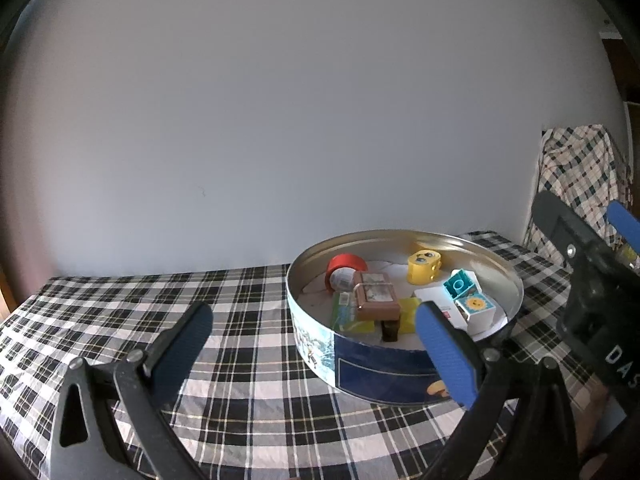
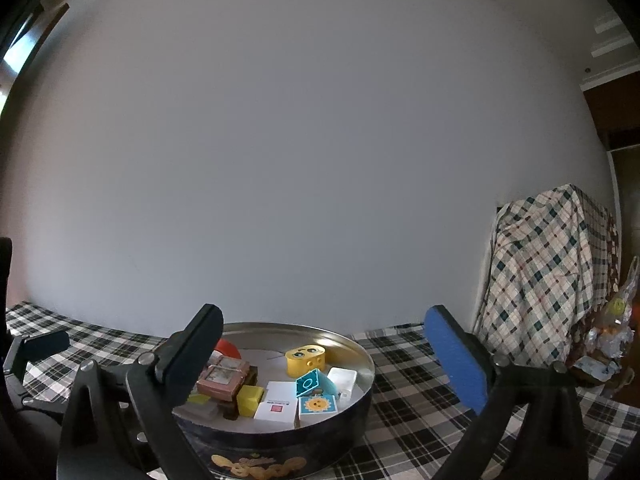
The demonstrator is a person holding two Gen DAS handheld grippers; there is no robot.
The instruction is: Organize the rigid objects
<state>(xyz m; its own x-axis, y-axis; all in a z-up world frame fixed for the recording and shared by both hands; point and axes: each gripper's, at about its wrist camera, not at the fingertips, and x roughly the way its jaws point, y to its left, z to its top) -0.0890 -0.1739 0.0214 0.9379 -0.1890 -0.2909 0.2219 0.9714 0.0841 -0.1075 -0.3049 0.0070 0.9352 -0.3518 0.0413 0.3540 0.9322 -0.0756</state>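
One round tin [image 1: 404, 364] sits on the plaid tablecloth [image 1: 248, 360], and everything to be sorted is inside it. Counting from the left wrist view: one red roll [image 1: 347, 264] at 10 o'clock in the tin, one yellow face block [image 1: 423, 267] at 12, one brown box [image 1: 376, 296] left of centre, riding on other pieces. One teal block [image 1: 460, 285] at 2 o'clock, one sun block [image 1: 476, 308] just below it at 3, touching. One white box [image 1: 440, 300] beside them, one green card [image 1: 346, 312] and one yellow cube [image 1: 410, 314] tucked under the brown box.

Two grippers in play. The left gripper [image 1: 316, 344] hangs spread wide with nothing between its fingers, just in front of the tin at 6 o'clock; its blue pad [image 1: 446, 354] covers part of the tin's near wall. The right gripper [image 2: 334, 360] is likewise gaping and empty, low before the tin; its dark finger [image 2: 188, 356] hides the tin's left side and most of the red roll there.

A small dark piece [image 1: 390, 330] under the brown box is too shadowed to identify. The tin's front artwork is cut off at the bottom of the right wrist view. At 3 o'clock, a plaid-draped shape [image 2: 548, 276] stands against the wall; what it covers cannot be seen.
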